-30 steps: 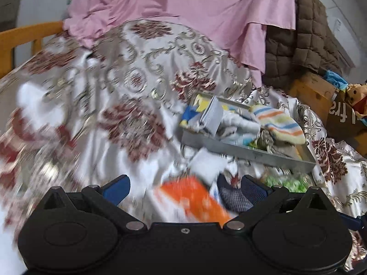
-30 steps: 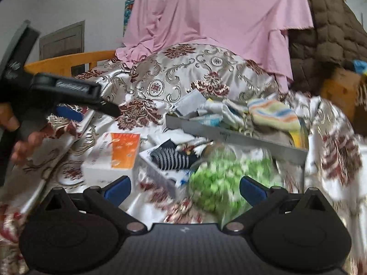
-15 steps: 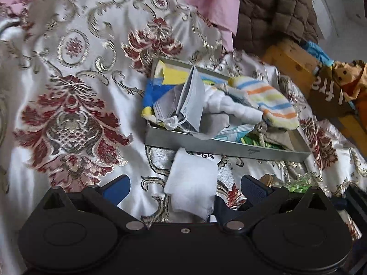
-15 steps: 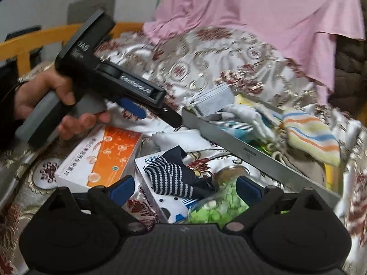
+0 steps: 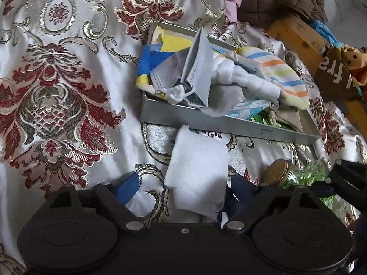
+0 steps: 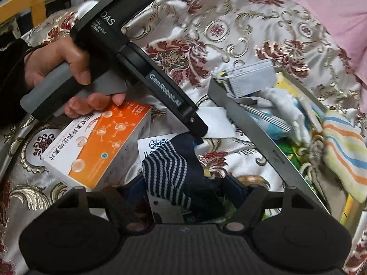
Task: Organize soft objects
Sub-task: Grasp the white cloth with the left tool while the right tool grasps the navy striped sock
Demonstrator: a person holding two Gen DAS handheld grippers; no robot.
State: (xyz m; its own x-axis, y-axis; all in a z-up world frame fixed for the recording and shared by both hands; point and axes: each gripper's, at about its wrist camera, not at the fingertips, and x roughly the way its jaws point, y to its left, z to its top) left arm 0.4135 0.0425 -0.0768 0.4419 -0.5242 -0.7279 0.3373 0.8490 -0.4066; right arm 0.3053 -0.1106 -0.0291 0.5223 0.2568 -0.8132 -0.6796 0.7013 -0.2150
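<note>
A grey metal tray [image 5: 229, 127] on the patterned bedspread holds soft things: a striped sock [image 5: 282, 75], a white cloth [image 5: 243, 78], a face mask [image 5: 199, 68]. The tray also shows in the right wrist view [image 6: 257, 144]. A white cloth [image 5: 197, 171] lies in front of the tray, between the spread fingers of my open left gripper [image 5: 184, 186]. My right gripper [image 6: 183, 192] is open over a navy striped sock [image 6: 167, 171] that lies on a white box. The left gripper's body [image 6: 160, 89] reaches over that sock.
An orange and white box [image 6: 96, 146] lies left of the sock. A cork-lidded jar with green contents [image 5: 296, 174] sits right of the white cloth. A wooden frame [image 5: 296, 36] and soft toy [image 5: 353, 61] stand at the far right. Pink fabric [image 6: 321, 4] drapes behind.
My left gripper has moved forward to the white cloth, which now lies between its fingers. My right gripper has moved in low over the navy striped sock.
</note>
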